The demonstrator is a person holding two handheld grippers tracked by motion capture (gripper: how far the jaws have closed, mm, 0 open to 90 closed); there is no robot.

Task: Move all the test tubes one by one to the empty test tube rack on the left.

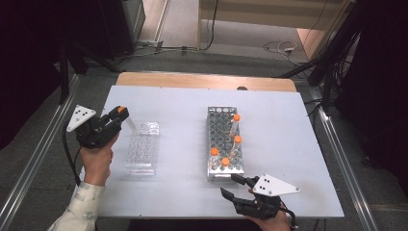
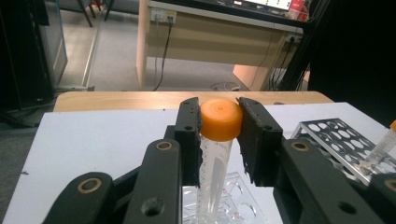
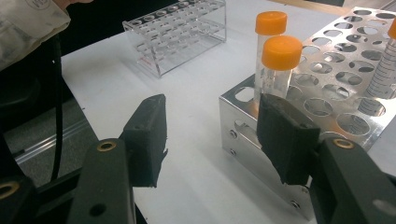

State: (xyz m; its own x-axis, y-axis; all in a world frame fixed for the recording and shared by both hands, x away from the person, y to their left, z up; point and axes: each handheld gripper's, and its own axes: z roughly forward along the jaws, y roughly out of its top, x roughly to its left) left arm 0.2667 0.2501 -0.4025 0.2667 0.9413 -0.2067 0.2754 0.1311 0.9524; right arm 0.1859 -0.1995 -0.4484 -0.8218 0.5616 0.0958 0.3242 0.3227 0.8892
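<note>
Our left claw (image 2: 219, 122) grips the orange-capped tube (image 2: 216, 154); we should keep it upright over the clear rack (image 1: 142, 147), while our right claw (image 3: 212, 135) gapes empty at lower right.

Wide bare strip of white table (image 1: 183, 144) between clear rack (image 1: 142, 147) at left and metal rack (image 1: 224, 143) at right: passable. Far table edge bare, right side beyond metal rack bare. Four orange-capped tubes (image 1: 236, 126) stand tall in metal rack's near and right holes, block low pass above. Near edge: right gripper (image 1: 235, 187) just beside metal rack's near end.
</note>
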